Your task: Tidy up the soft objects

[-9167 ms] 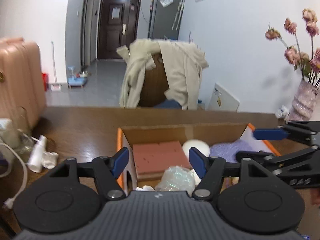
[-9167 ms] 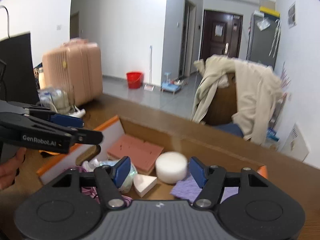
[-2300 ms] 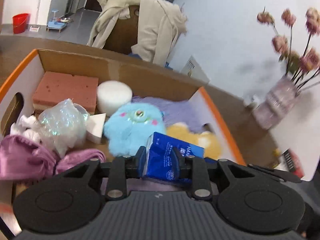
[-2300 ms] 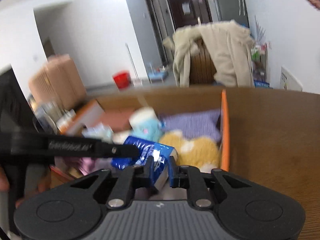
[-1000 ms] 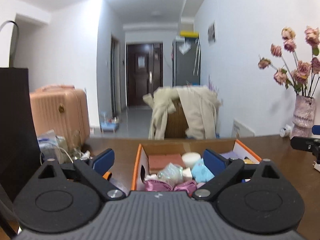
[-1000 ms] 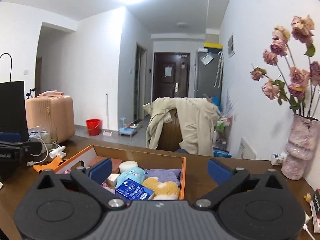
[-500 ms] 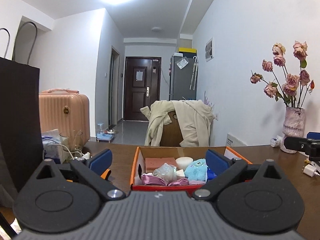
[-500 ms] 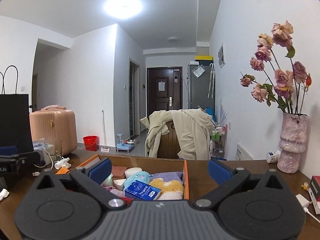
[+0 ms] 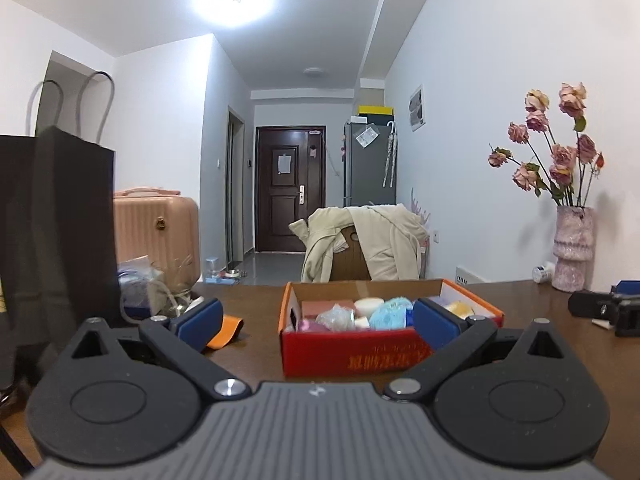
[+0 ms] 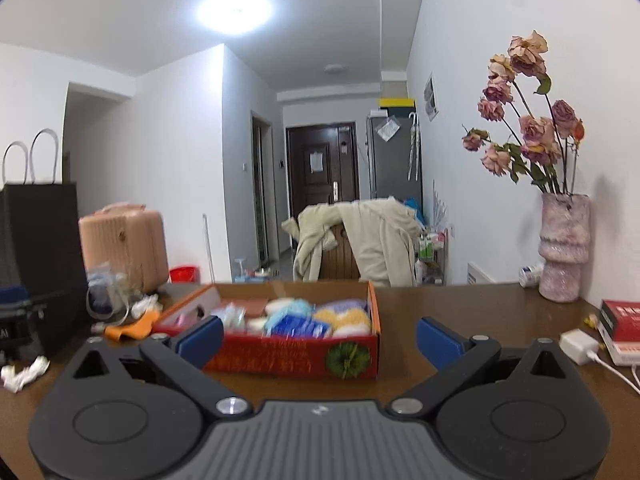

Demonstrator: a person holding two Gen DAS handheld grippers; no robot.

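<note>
A red and orange cardboard box (image 9: 352, 350) (image 10: 296, 356) stands on the brown table, filled with soft items: a pink sponge (image 9: 326, 307), a white round sponge (image 9: 370, 304), a light blue plush (image 9: 390, 312) (image 10: 290, 312), a yellow plush (image 10: 344, 316), a blue tissue pack (image 10: 300, 326) and a purple cloth (image 10: 346, 304). My left gripper (image 9: 318, 320) is open, low over the table in front of the box. My right gripper (image 10: 318, 338) is open too, pulled back from the box. Both hold nothing. The other gripper shows at each view's edge (image 9: 604, 310) (image 10: 24, 320).
A black paper bag (image 9: 52, 240) stands at the left with a cluttered pile (image 9: 148, 292) and an orange flap (image 9: 226, 330) beside it. A vase of dried roses (image 10: 564, 248) stands at the right, near a red book (image 10: 622, 328) and a white charger (image 10: 578, 346). A coat-draped chair (image 9: 360, 248) is behind the table.
Both grippers have drawn back and sunk lower, so the box now looks farther off and is seen from the side. The blue tissue pack held earlier lies in the box.
</note>
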